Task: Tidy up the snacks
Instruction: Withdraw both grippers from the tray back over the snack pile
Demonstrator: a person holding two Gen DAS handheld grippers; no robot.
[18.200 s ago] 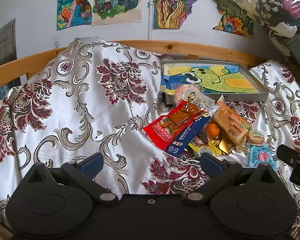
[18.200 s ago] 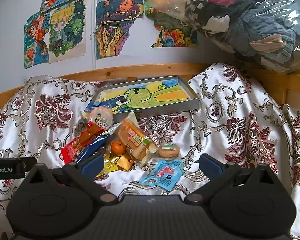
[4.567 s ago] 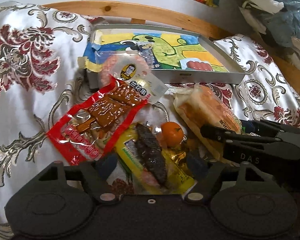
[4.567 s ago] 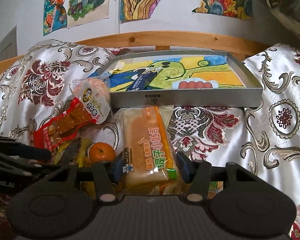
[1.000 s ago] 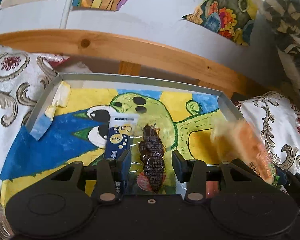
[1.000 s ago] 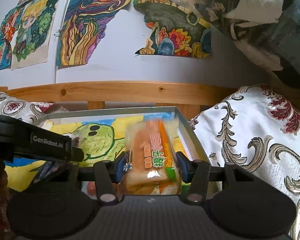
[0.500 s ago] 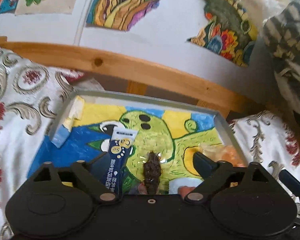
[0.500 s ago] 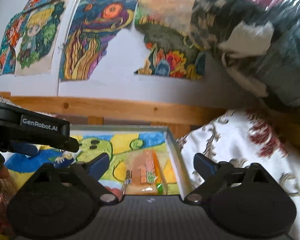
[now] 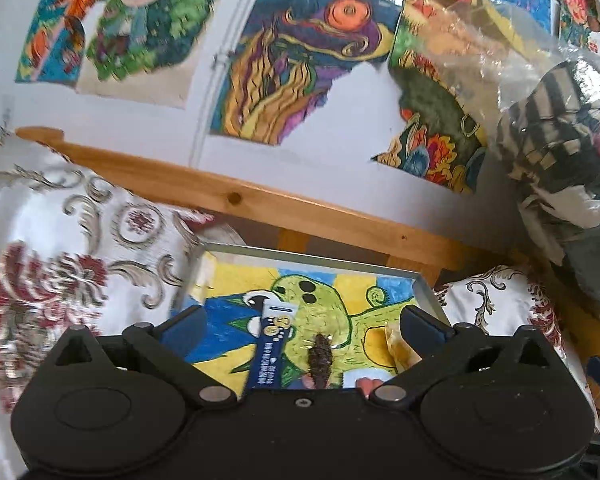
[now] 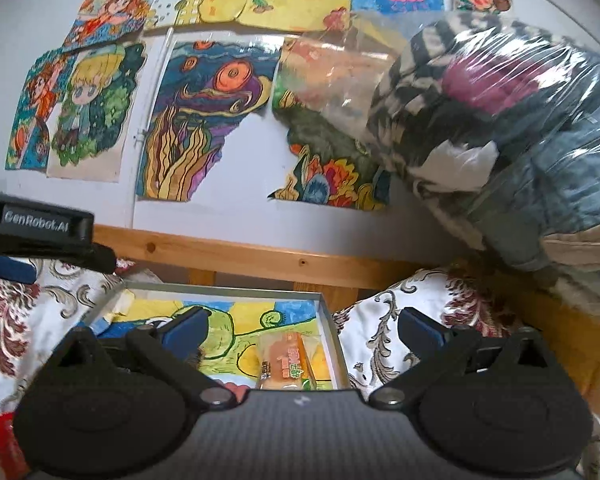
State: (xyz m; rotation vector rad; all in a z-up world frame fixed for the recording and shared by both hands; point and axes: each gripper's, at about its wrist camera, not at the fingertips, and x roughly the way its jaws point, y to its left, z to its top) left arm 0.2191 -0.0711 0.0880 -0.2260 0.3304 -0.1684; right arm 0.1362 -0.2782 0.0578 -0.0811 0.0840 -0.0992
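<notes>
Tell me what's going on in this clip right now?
A person with a gripper in each hand is sorting snacks into a grey tray on a bed. Both grippers are open and empty above it: the left gripper over a blue sachet and a dark dried snack, the right gripper over a bread pack lying by the tray's right wall. More snacks may wait outside the views.

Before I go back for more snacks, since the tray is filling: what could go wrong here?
The bread pack lies against the tray's right wall, so the next drop there could spill over. The blue sachet and dark snack lie loose mid-tray; open left tongs or right tongs might nudge them.
</notes>
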